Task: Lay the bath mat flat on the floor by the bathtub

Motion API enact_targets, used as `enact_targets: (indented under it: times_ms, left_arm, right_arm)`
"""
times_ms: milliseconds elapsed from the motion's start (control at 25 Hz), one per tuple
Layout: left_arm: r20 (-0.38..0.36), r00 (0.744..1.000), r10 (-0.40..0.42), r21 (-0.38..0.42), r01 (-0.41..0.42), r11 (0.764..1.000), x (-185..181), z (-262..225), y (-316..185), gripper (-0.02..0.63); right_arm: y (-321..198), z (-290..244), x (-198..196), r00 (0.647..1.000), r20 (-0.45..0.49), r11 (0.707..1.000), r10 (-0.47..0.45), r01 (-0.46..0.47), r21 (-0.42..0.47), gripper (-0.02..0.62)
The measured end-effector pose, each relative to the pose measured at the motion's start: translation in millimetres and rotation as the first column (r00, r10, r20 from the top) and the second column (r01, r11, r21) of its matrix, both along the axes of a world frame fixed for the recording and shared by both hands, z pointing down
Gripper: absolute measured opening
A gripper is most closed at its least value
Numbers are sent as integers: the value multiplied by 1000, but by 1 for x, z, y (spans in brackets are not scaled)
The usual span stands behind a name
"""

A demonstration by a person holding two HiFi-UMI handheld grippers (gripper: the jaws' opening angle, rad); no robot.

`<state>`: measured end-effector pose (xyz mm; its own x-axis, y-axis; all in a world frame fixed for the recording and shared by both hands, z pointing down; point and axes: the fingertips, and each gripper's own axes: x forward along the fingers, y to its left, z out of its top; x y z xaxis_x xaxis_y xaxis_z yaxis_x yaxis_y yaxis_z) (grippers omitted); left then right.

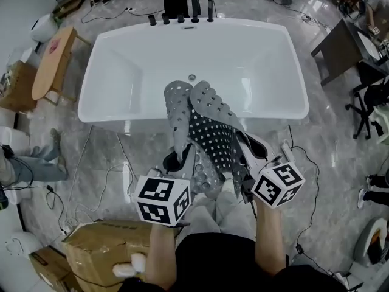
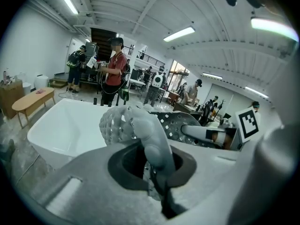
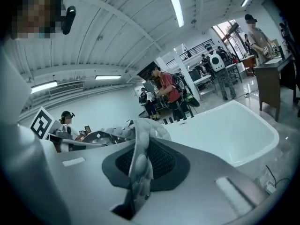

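A grey bath mat [image 1: 206, 123] with holes and suction cups hangs crumpled and folded over the front rim of the white bathtub [image 1: 115, 66]. Its far end reaches into the tub. My left gripper [image 1: 177, 161] is shut on the mat's near left part; in the left gripper view the mat [image 2: 140, 125] bulges up out of the closed jaws of my left gripper [image 2: 158, 175]. My right gripper [image 1: 244, 157] is shut on the near right part; in the right gripper view a bumpy fold of mat [image 3: 141, 142] stands pinched in my right gripper [image 3: 135, 177].
Black taps [image 1: 181, 16] line the tub's far rim. A cardboard box [image 1: 100, 248] lies at my lower left, a wooden bench [image 1: 51, 62] at the far left, a dark desk [image 1: 340, 47] and office chair [image 1: 372, 102] at the right. Cables [image 1: 115, 172] cross the marble floor.
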<state>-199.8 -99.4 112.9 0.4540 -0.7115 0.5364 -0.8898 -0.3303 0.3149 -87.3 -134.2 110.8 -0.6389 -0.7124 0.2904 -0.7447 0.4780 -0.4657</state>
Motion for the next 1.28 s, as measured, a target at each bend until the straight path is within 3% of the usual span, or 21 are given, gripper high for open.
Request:
enact_targets:
  times_ms: [360, 880, 1280]
  left_arm:
    - [9, 999, 49, -91, -48, 995, 20, 39, 4, 20]
    - [67, 993, 101, -208, -85, 974, 22, 94, 16, 20]
    - [67, 988, 142, -264, -119, 957, 33, 141, 20, 21]
  right_arm:
    - [7, 35, 20, 1000, -5, 997, 30, -30, -70, 21]
    - [16, 92, 36, 998, -12, 983, 66, -67, -170, 21]
    - [26, 137, 48, 996, -84, 970, 43, -62, -236, 21]
